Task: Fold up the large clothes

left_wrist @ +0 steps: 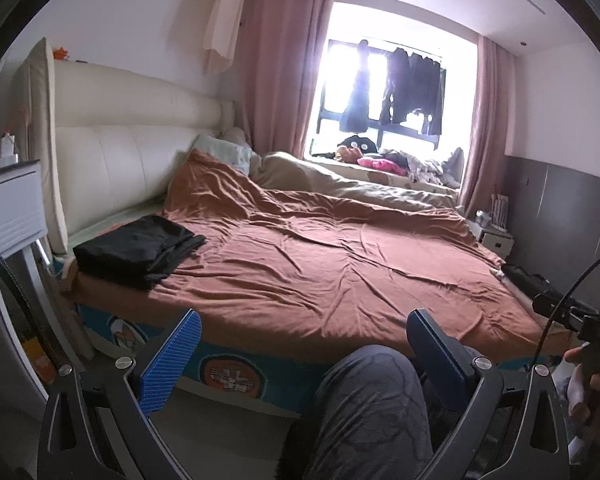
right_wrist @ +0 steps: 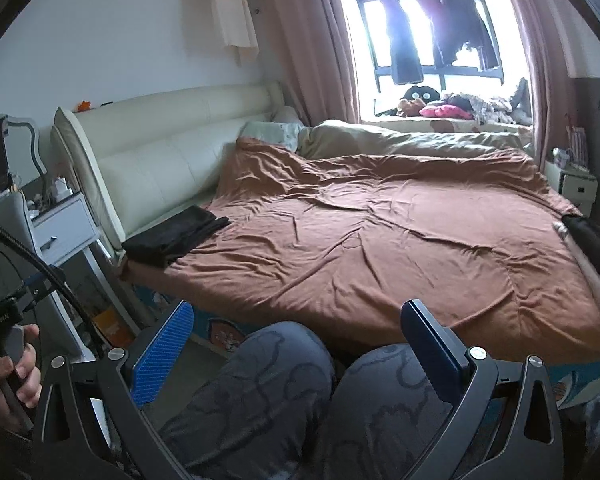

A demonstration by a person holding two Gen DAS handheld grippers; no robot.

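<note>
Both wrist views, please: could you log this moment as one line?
left claw open | right claw open | folded black garment on bed corner | nothing held

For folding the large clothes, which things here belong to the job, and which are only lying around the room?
Belonging to the job:
- folded black garment at the bed's near corner by the headboard
- dark garment at the bed's foot edge
- left tongs and right tongs, both open and empty

Just lying about:
- plush toys on the window ledge
- clothes hanging at the window
- pillow
- white nightstand
</note>
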